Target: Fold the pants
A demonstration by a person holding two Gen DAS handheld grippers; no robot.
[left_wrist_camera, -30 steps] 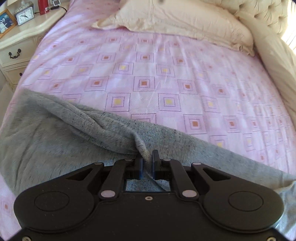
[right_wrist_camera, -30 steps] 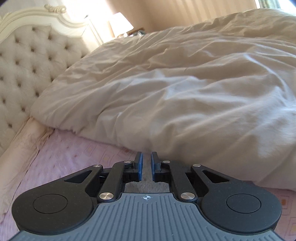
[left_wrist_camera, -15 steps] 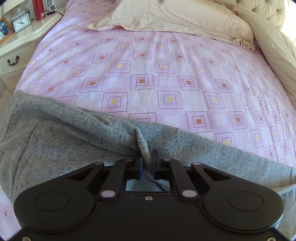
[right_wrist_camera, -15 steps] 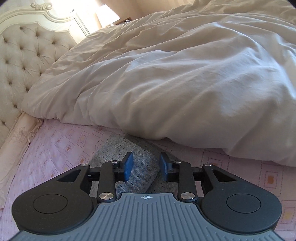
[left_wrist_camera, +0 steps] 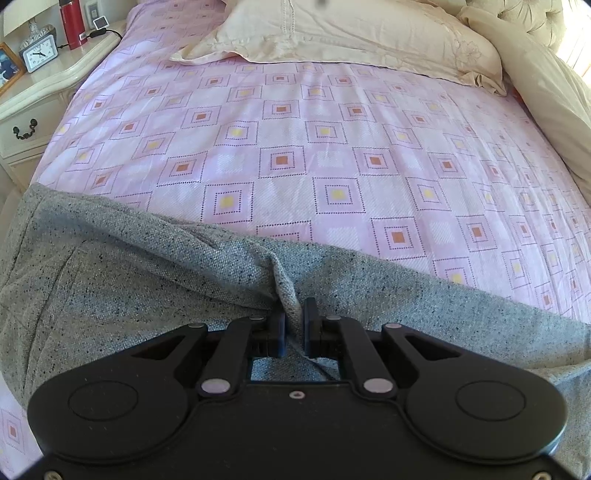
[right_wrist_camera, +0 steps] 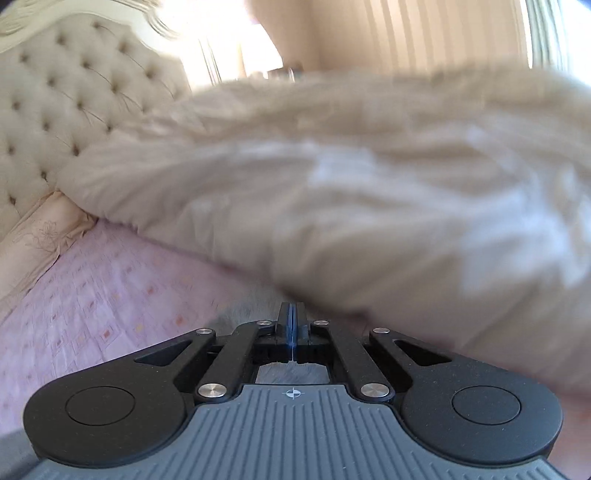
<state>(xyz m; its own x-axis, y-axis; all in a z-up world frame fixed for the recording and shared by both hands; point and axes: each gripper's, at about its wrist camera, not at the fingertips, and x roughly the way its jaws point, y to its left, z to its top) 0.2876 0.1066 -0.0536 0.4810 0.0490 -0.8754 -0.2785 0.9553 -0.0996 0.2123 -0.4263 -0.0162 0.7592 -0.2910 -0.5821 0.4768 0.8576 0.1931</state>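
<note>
Grey speckled pants (left_wrist_camera: 147, 273) lie across the near part of a bed with a pink patterned sheet (left_wrist_camera: 314, 147). My left gripper (left_wrist_camera: 293, 317) is shut on a pinched ridge of the pants fabric, low over the bed. In the blurred right wrist view, my right gripper (right_wrist_camera: 291, 317) has its jaws pressed fully together with nothing between them. A bit of grey pants cloth (right_wrist_camera: 251, 312) shows just beyond and beneath its fingers.
A cream pillow (left_wrist_camera: 351, 33) lies at the head of the bed. A bulky cream duvet (right_wrist_camera: 351, 206) is piled along the right side. A tufted headboard (right_wrist_camera: 74, 103) stands behind. A nightstand (left_wrist_camera: 40, 96) with a clock and red bottle stands at left.
The right gripper opened and let go of the pants end, then shut empty and swung up, blurring its view. The left gripper kept its hold and lowered the fabric, which now lies flatter.
</note>
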